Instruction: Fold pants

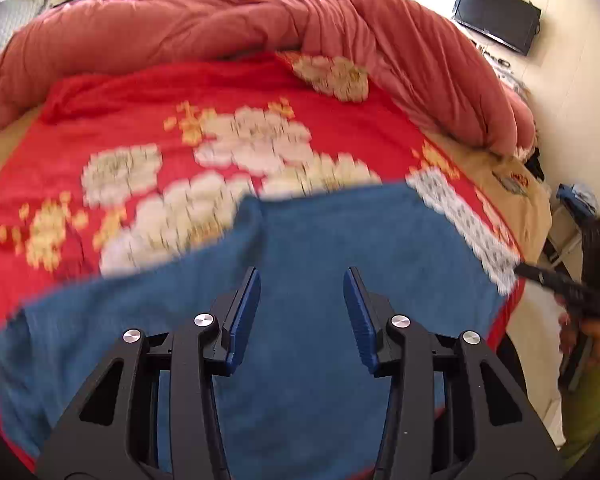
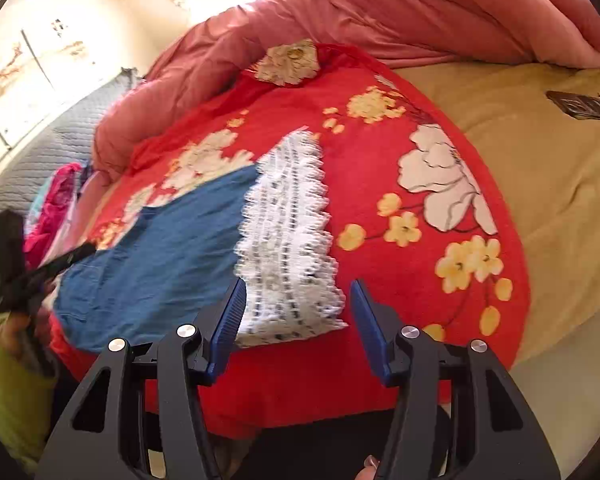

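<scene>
Blue pants with a white lace hem lie spread flat on a red floral blanket. My left gripper hovers open and empty above the middle of the blue cloth. In the right wrist view the pants lie to the left, with the lace hem just ahead. My right gripper is open and empty above the lace hem near the blanket's near edge. Each view shows the other gripper at its side edge: the right one and the left one.
A bunched pink duvet lies across the far side of the bed. A tan sheet shows to the right with a dark remote-like object on it. Pink clothes lie at the left. A TV hangs on the wall.
</scene>
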Action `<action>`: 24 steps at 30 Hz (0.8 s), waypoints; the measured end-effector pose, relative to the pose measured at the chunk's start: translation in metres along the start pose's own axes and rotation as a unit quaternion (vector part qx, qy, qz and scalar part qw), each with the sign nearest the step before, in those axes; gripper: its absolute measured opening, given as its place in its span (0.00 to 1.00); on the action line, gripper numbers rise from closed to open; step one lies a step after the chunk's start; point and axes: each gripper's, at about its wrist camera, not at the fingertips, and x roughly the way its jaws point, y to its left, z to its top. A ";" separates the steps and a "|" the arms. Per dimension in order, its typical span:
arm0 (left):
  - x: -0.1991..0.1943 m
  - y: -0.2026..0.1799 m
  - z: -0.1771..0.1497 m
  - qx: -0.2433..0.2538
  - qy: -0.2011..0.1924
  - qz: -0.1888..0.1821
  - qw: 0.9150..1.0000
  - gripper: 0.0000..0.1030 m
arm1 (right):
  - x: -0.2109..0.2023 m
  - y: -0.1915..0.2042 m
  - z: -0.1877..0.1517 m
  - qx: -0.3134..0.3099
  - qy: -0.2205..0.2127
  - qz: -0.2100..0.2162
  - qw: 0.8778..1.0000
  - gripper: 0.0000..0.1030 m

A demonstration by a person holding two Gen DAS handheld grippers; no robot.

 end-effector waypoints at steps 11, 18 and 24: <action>-0.001 -0.001 -0.041 0.000 0.006 0.114 0.993 0.44 | 0.021 -0.005 -0.004 0.008 0.019 0.007 1.000 0.34; -0.002 0.032 -0.046 -0.048 0.013 0.159 0.986 0.50 | -0.004 -0.005 -0.005 -0.005 -0.017 0.043 0.999 0.15; -0.004 0.052 -0.052 -0.076 0.017 0.160 0.984 0.50 | 0.011 0.001 -0.020 -0.032 0.014 -0.013 0.999 0.25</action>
